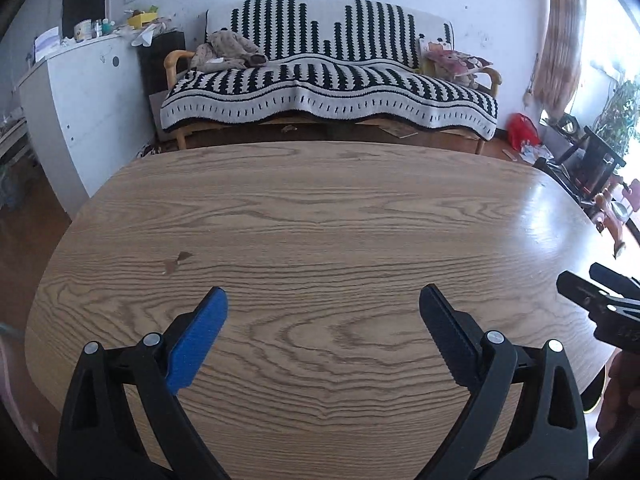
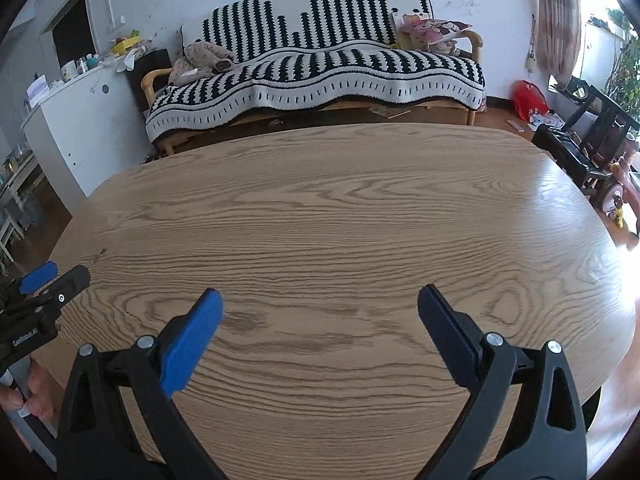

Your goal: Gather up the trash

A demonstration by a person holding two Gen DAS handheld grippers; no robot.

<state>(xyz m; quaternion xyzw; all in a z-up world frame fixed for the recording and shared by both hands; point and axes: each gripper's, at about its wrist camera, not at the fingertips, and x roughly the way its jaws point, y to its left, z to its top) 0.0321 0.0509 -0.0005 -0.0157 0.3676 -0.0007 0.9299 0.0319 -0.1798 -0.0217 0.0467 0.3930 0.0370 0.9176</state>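
Both grippers hover over a bare oval wooden table (image 1: pixel 320 208) (image 2: pixel 340 208). My left gripper (image 1: pixel 324 300) is open, blue-padded fingers wide apart, nothing between them. My right gripper (image 2: pixel 320 300) is open and holds nothing as well. In the left wrist view the right gripper (image 1: pixel 592 284) shows at the right edge; in the right wrist view the left gripper (image 2: pixel 56 276) shows at the left edge, with a hand (image 2: pixel 28 396) on its handle. No trash lies on the tabletop; a small dark stain (image 1: pixel 178 261) marks it at the left.
Behind the table stands a sofa (image 1: pixel 328 76) under a black-and-white blanket, with clothes and a cushion on it. A white cabinet (image 1: pixel 80 108) with clutter stands at the left. A red bag (image 1: pixel 522 130) and scraps lie on the floor at the right, near a black stool (image 1: pixel 592 160).
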